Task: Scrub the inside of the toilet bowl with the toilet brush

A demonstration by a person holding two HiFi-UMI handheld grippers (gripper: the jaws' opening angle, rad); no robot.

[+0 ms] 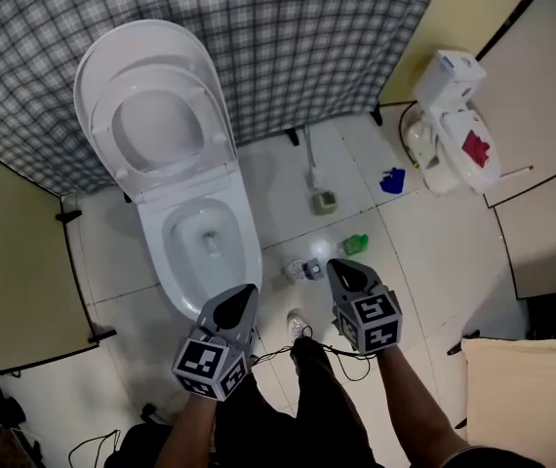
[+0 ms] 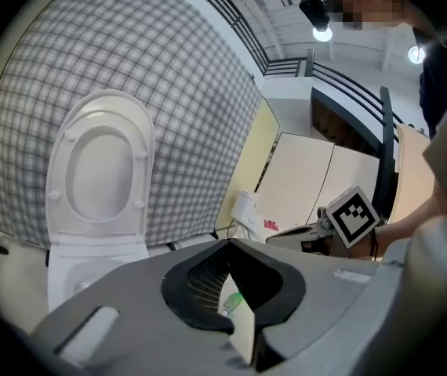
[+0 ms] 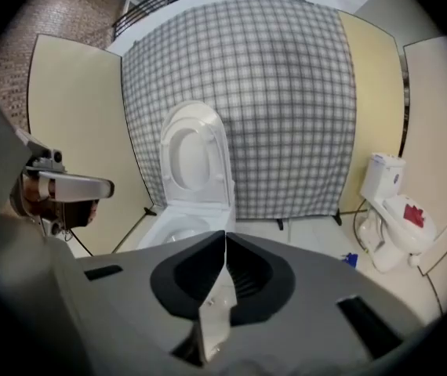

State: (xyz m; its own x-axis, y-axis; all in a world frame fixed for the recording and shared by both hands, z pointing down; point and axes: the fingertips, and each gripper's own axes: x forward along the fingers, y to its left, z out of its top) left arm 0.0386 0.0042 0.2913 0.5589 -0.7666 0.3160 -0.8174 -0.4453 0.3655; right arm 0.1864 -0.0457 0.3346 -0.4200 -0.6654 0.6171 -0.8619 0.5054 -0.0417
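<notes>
Lying beside toilet (image 1: pixel 247 247): toilet brush (image 1: pixel 322 201), green bottle (image 1: pixel 355 245)

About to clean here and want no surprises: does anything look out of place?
Yes. A second toilet sits by the right partition, apart from the main toilet, an odd spare. Loose items are scattered over the floor tiles: the toilet brush, a blue scrap and a green bottle.
</notes>
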